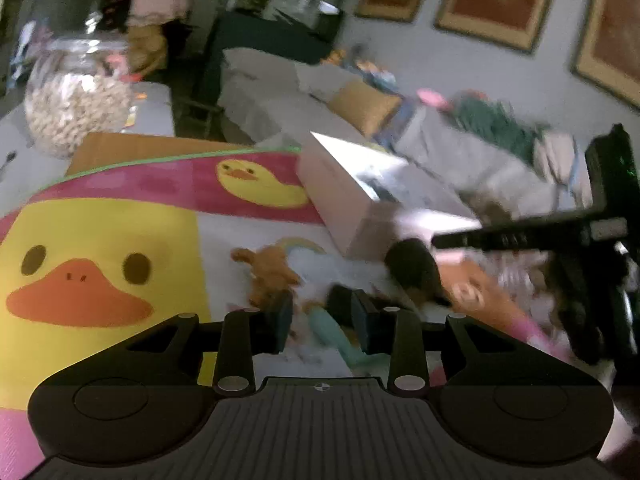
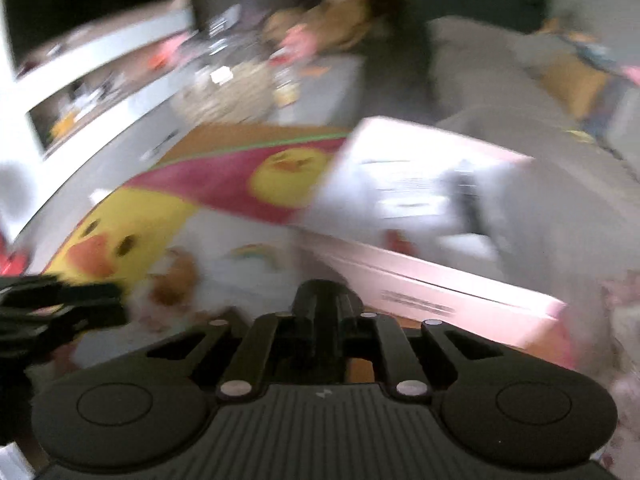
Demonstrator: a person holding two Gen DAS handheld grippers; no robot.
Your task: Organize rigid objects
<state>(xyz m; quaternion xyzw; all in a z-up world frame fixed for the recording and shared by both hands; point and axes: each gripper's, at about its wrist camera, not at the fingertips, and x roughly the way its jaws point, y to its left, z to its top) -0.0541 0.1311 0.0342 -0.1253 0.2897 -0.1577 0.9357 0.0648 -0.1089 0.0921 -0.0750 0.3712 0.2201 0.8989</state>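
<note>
Left gripper: matte black body, ribbed central plate with small round crosshair mark at its front edge; two round flat housings flanking plate; silver screw heads at linkage pivots; finger pads looked dark teal-blue. Right gripper: same black ribbed plate, faint pale mark at front edge, twin round housings, silver pivot screws; fingertips black, blurred.

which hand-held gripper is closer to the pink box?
Right. The right hand-held gripper is at the pink box, just short of its near wall; the left hand-held gripper sits back over the duck mat.
</note>
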